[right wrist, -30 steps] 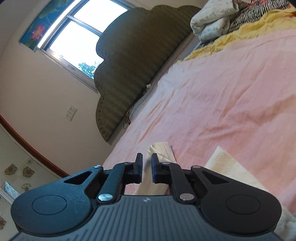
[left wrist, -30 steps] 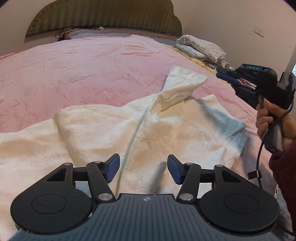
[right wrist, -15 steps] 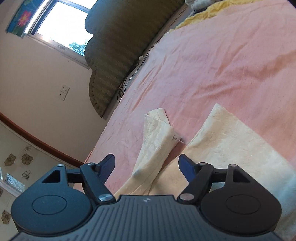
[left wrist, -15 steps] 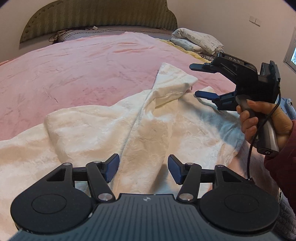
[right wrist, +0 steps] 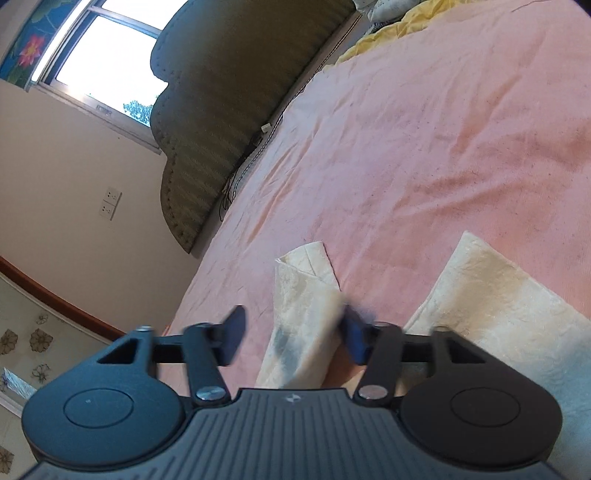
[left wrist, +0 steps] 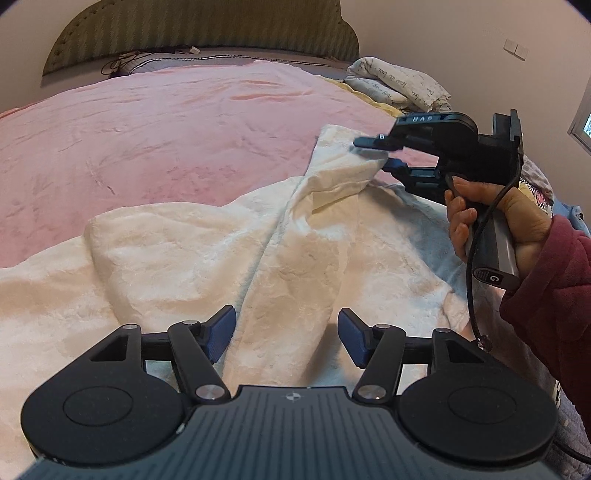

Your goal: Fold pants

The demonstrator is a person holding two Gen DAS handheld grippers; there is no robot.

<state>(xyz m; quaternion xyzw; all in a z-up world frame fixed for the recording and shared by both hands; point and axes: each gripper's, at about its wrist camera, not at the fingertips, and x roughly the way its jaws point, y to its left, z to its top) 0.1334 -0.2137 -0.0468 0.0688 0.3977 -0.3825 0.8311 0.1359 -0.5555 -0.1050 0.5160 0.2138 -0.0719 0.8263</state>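
Observation:
Cream pants (left wrist: 295, 258) lie crumpled on the pink bedspread (left wrist: 166, 129). My left gripper (left wrist: 286, 334) hovers low over the cloth near the waist, its jaws apart and opening a little, with nothing pinched. One leg end (right wrist: 303, 295) is folded back and sticks up. My right gripper (left wrist: 371, 153), held by a hand (left wrist: 517, 221) in a dark red sleeve, straddles that leg end. Its jaws are closing around the cloth (right wrist: 295, 332); one pad touches it and the other stands off. The second leg (right wrist: 498, 306) lies flat to the right.
A green padded headboard (left wrist: 203, 33) stands at the far end of the bed. Bunched printed bedding (left wrist: 399, 85) and a yellow cover lie at the far right corner. A window (right wrist: 99, 62) is in the wall beside the bed. The right gripper's cable hangs under the hand.
The right gripper has come in from the right, dropped onto the raised leg end, opened wide, and is narrowing around it. The left gripper has stayed in place.

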